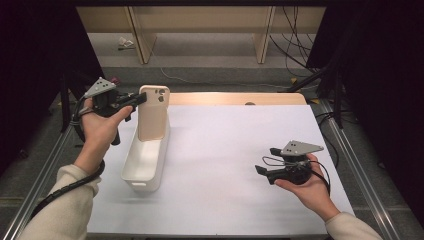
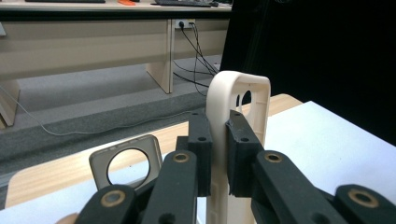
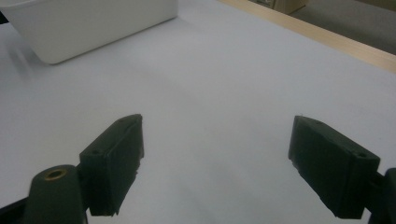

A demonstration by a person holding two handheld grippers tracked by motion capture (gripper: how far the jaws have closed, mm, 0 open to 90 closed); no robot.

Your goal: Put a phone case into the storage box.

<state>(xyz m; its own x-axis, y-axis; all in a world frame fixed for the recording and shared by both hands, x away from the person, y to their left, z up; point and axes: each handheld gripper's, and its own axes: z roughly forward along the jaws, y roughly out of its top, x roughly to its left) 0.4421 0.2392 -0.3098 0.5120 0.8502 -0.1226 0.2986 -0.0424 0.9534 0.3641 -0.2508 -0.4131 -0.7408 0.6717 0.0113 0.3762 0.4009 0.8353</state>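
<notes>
Upright in the far end of the white bin (image 1: pixel 142 167), the beige phone case (image 1: pixel 153 112) is pinched at its edge by the left gripper (image 1: pixel 142 98), fingers (image 2: pixel 201 149) closed on it. Well apart, the right gripper (image 1: pixel 266 161) hovers over the table (image 1: pixel 225 145), fingers (image 3: pixel 114 163) spread wide.

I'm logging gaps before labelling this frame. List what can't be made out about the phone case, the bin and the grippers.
- Lower end of the beige phone case: high view, hidden inside the white bin; whether it touches the bottom can't be told.
- Bin's contents: high view, its walls and the case screen them.
- Second, grey case: left gripper view, lower part behind the left gripper.
- Bin: right gripper view, cut off by the top edge, above the open right gripper.
</notes>
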